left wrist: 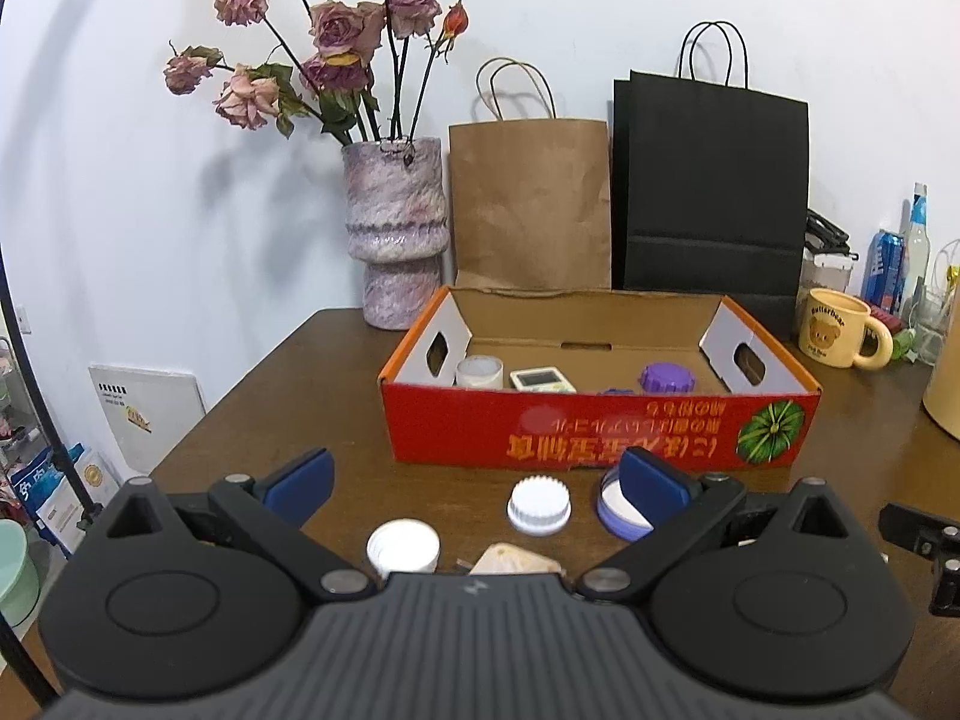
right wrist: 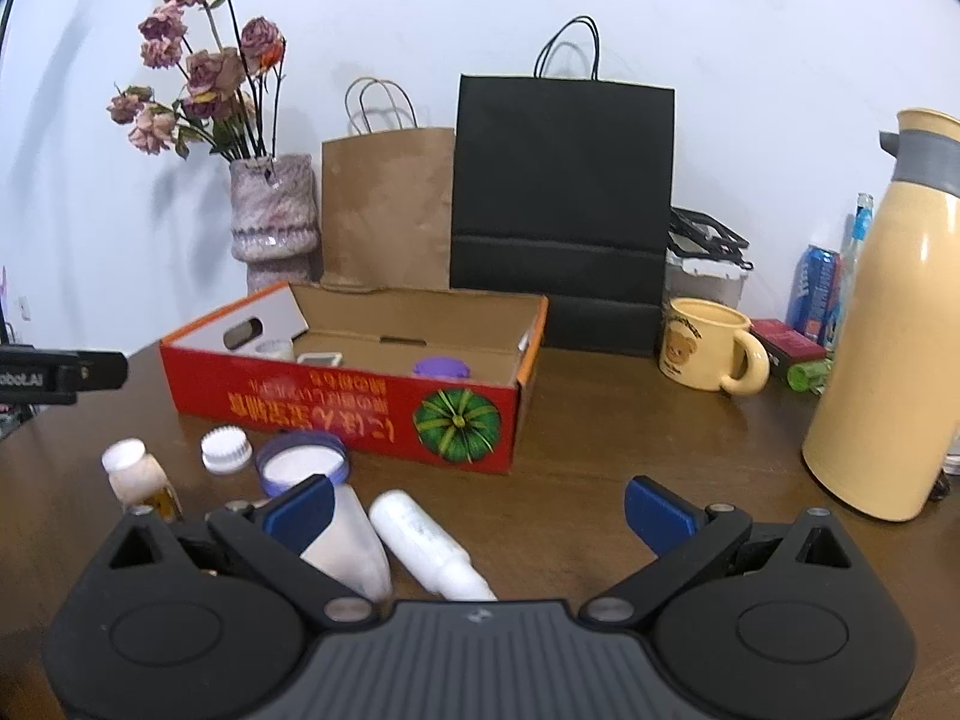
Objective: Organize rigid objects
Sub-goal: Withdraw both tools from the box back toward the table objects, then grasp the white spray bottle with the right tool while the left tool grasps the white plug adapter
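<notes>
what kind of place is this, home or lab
Most likely a home, at a lived-in wooden table: a vase of dried roses against the wall, a bear mug beside a cream thermos jug, and paper shopping bags behind the red cardboard box.

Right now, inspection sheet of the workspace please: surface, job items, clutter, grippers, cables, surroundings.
Surface: brown wooden table.
Job's things: red cardboard box holds a white jar, a small device and a purple lid; white cap, purple-rimmed lid, white bottles lie in front of the box.
Clutter: yellow mug, cream thermos, can.
Grippers: left gripper open; right gripper open.
Cables: nothing seen.
Surroundings: white wall, vase of dried roses, brown bag, black bag.
</notes>
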### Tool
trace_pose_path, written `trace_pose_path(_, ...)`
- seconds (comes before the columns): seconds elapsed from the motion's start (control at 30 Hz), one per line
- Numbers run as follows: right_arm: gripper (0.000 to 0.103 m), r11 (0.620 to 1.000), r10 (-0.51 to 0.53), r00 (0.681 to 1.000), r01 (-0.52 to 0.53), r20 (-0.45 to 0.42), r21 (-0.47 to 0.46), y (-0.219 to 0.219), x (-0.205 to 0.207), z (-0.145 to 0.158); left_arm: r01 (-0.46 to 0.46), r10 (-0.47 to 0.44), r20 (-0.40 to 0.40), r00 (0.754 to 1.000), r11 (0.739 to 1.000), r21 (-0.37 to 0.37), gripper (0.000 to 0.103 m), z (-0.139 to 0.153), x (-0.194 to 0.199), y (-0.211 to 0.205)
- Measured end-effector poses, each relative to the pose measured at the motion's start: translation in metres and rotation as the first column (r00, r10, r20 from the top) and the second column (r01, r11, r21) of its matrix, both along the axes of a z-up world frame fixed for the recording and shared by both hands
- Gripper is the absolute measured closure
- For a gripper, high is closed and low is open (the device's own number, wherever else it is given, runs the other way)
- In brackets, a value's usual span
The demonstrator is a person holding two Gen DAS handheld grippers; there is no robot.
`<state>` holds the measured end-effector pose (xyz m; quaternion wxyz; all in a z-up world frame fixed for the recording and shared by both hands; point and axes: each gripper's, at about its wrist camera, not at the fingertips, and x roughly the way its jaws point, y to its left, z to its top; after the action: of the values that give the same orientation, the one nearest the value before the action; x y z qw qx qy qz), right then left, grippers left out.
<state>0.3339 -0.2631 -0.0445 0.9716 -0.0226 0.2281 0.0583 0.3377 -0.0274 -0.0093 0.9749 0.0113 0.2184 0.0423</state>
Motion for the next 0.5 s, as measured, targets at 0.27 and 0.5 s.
trace_pose_path(0.27,0.0,1.0,-0.015,0.998,0.014,-0.059,-0.028,-0.014,-0.009,-0.017,-0.008,0.008,-0.036,0.999,1.0,0.005,0.0,-0.019,-0.006,0.003)
trace_pose_path(0.5,0.0,0.998,-0.009,0.995,0.003,-0.102,-0.057,-0.011,0.005,-0.031,-0.023,0.023,-0.056,0.998,1.0,0.006,0.0,-0.027,-0.001,0.008)
